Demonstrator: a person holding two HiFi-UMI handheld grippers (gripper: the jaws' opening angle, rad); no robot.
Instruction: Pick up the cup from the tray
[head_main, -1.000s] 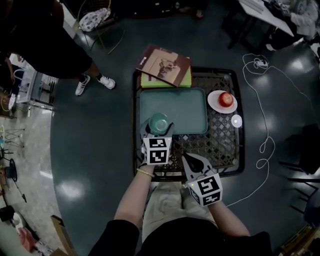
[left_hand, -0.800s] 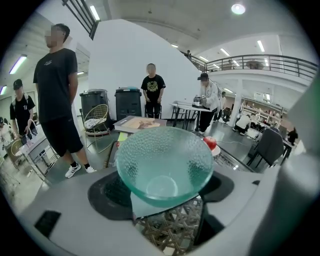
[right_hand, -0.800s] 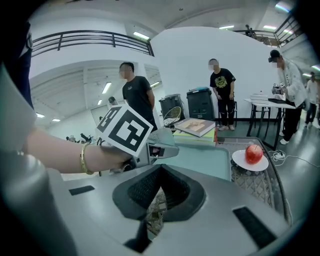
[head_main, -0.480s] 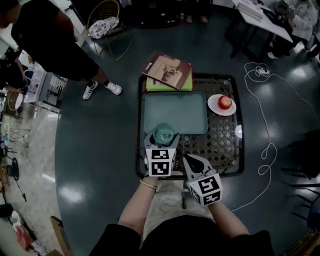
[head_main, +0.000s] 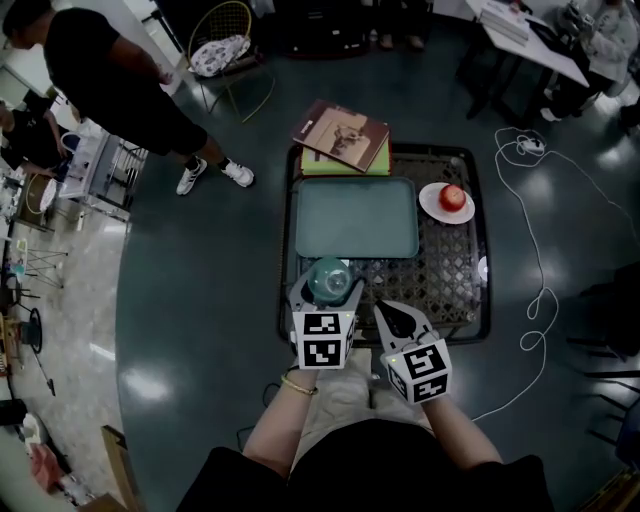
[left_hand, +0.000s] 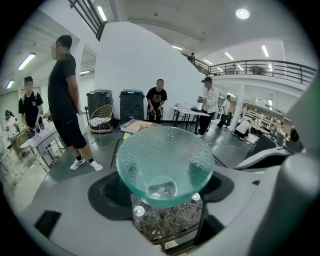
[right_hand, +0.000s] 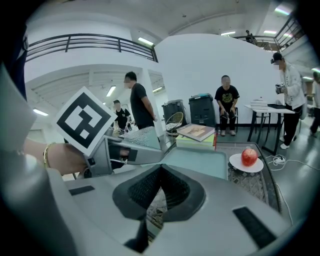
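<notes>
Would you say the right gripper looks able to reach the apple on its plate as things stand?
Probably yes: the right gripper is empty, and only bare mesh tabletop lies between it and the apple on its plate. Its jaws are shut, so they must open first.

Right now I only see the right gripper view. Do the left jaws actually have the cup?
Observer: Yes. In the left gripper view, the left gripper has its jaws closed on the cup, one on each side, and the cup is upright.
Operator: Anything inside it?
Observer: Nothing shows. That view looks through the clear glass to the bottom.
Operator: Is it clear of the tray?
Observer: In the head view, yes. The cup is nearer the person than the tray's near edge, over the mesh table.
</notes>
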